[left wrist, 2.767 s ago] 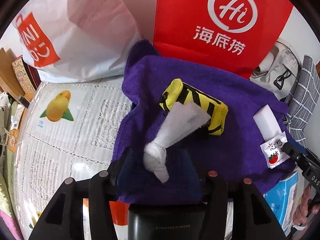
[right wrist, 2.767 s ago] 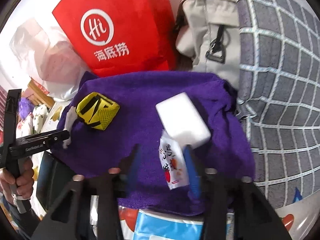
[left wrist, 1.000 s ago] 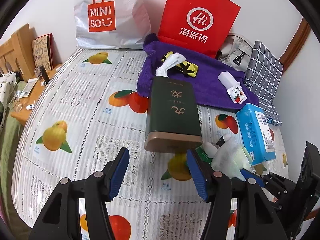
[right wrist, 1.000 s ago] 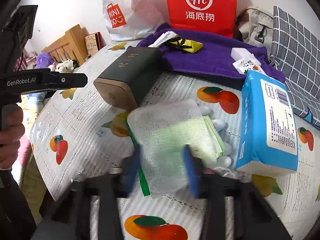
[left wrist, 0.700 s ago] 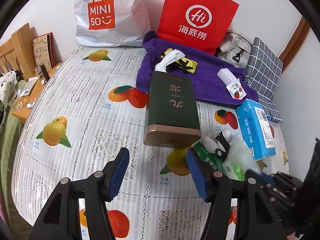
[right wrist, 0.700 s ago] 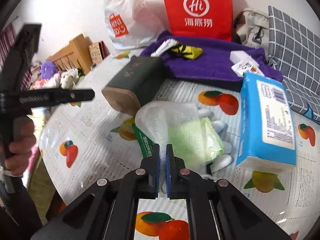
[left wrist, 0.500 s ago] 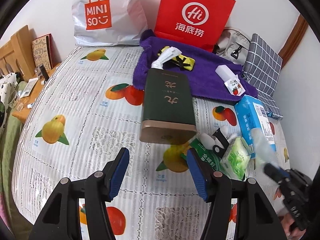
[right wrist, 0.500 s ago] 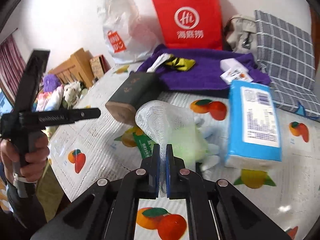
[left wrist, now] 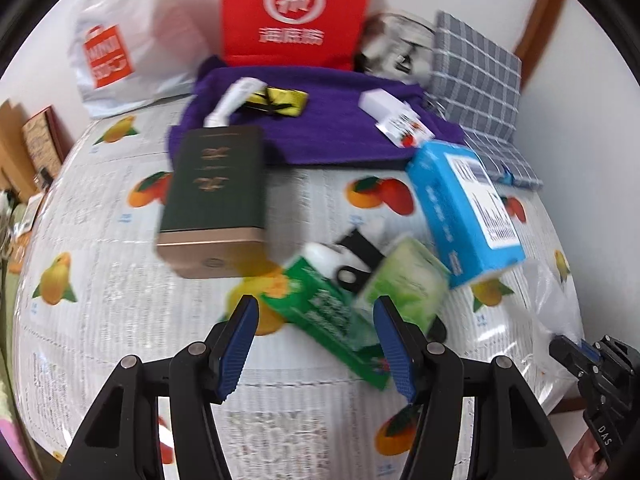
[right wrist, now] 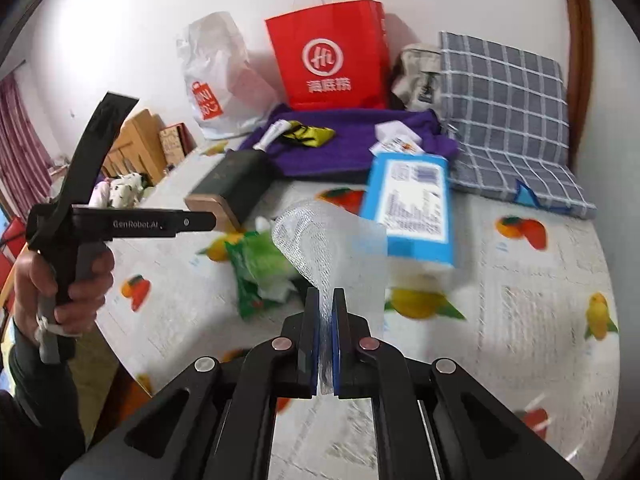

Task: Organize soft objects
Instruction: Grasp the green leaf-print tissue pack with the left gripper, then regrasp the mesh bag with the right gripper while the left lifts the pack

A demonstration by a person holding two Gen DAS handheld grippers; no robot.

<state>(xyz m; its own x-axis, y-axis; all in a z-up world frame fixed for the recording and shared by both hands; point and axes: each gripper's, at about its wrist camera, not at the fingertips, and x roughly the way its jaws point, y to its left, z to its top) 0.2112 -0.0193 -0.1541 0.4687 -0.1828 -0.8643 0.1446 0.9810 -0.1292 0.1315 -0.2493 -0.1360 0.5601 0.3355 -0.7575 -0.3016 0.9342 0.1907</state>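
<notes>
Above the bed (right wrist: 500, 320), your right gripper (right wrist: 326, 300) pinches the flimsy mesh bag (right wrist: 328, 240) by its edge; left gripper (left wrist: 316, 336) spread.

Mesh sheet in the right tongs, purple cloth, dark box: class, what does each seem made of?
Mesh sheet: thin, see-through foam or plastic netting, probably. Purple cloth: matte, fuzzy fabric, likely towelling. Dark box: rigid, matte green, with a metallic-looking gold end; card or tin, unclear.
</notes>
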